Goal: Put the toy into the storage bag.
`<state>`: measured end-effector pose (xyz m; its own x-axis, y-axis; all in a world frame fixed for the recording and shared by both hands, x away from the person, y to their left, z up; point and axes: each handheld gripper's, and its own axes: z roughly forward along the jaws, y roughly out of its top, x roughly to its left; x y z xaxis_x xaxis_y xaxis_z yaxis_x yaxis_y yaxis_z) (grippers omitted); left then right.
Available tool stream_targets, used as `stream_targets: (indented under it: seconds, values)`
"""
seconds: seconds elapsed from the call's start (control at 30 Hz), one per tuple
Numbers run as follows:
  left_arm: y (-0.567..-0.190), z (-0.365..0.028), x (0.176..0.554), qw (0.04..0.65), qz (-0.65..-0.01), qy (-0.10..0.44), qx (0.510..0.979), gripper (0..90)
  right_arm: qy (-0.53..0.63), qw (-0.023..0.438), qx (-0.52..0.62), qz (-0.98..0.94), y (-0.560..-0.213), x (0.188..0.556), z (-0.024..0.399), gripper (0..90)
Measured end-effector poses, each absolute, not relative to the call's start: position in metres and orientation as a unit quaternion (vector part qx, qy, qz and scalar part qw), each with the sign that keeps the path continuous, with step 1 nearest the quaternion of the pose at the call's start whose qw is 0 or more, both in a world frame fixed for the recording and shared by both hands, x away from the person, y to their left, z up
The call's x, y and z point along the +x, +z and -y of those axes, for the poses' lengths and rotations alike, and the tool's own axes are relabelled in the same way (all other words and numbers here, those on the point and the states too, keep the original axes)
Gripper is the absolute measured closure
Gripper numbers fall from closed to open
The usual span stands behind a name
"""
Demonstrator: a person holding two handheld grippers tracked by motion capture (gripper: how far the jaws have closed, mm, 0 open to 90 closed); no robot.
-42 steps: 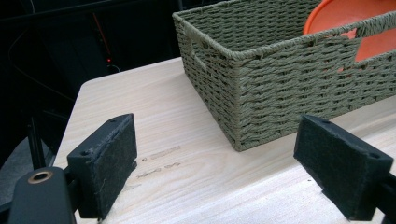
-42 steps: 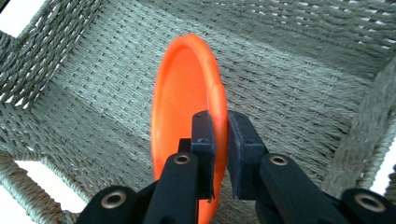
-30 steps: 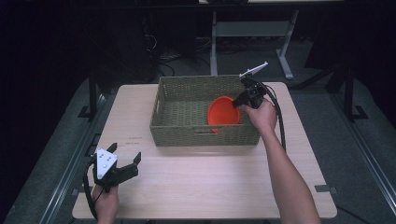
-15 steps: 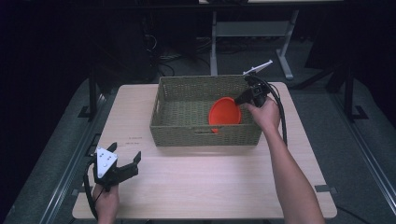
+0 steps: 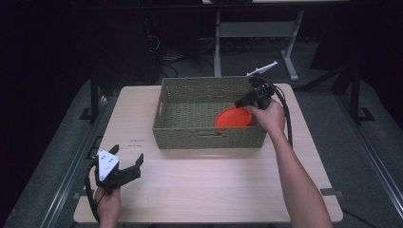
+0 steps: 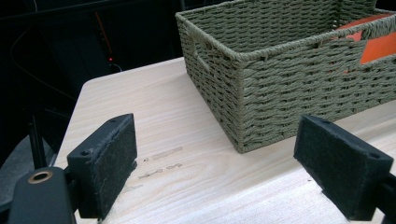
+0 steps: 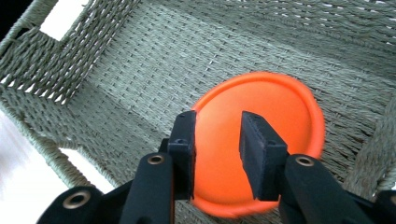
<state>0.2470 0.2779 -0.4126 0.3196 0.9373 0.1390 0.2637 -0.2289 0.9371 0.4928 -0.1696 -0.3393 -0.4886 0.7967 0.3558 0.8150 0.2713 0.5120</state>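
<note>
Since 1.0 s ago: orange disc (image 5: 232, 117) lower in the basket (image 5: 209, 138) and flatter, its face now turned more upward; right gripper (image 5: 243, 101) dropped slightly with it. Left gripper (image 5: 135, 166) unchanged in place.

Item 1, orange disc: round, flat, raised rim. Located inside the woven basket at its right end, close to the near wall. In the right gripper view the disc (image 7: 261, 140) lies beyond and partly behind the 2 black jaws, over the basket floor (image 7: 154, 70). Whether it rests on the floor or is still carried cannot be told.

Item 2, right gripper (image 7: 217, 154): held over the basket's right rim by the right hand (image 5: 271, 116). Jaws stand a narrow gap apart; nothing is seen between the pads, and the left jaw overlaps the disc's edge.

Item 3, left gripper (image 6: 215, 163): held by the left hand (image 5: 108, 205) at the near-left corner of the table (image 5: 214, 190), well apart from the basket. Jaws spread wide, holding nothing, aimed toward the basket's corner (image 6: 243, 93).

Item 4, basket: olive-green weave, rectangular, handle slots in the walls, standing at the table's middle-far side.
</note>
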Motion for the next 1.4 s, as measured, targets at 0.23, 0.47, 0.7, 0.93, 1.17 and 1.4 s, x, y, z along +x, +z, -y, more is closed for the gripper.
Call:
stream_targets:
  seconds: [0.23, 0.47, 0.7, 0.93, 1.17, 1.4]
  values:
    - [-0.412, -0.279, 0.246, 0.439, -0.439, 0.385, 0.683, 12.8, -0.350, 0.027, -0.493, 0.796, -0.333, 0.488, 0.169, 54.0]
    - [-0.413, -0.277, 0.246, 0.438, -0.436, 0.384, 0.686, 12.7, -0.369, 0.047, -0.479, 0.795, -0.331, 0.480, 0.166, 41.4]
    - [-0.413, -0.277, 0.246, 0.442, -0.437, 0.383, 0.683, 12.7, -0.390, 0.069, -0.466, 0.791, -0.327, 0.467, 0.173, 33.4]
    - [-0.413, -0.277, 0.245, 0.440, -0.437, 0.385, 0.683, 12.7, -0.421, 0.075, -0.445, 0.787, -0.322, 0.449, 0.189, 32.3]
    - [-0.413, -0.276, 0.245, 0.438, -0.436, 0.385, 0.685, 12.8, -0.426, 0.071, -0.435, 0.790, -0.321, 0.426, 0.198, 30.7]
    - [-0.413, -0.276, 0.246, 0.437, -0.436, 0.385, 0.686, 12.7, -0.436, 0.074, -0.423, 0.791, -0.324, 0.408, 0.207, 29.1]
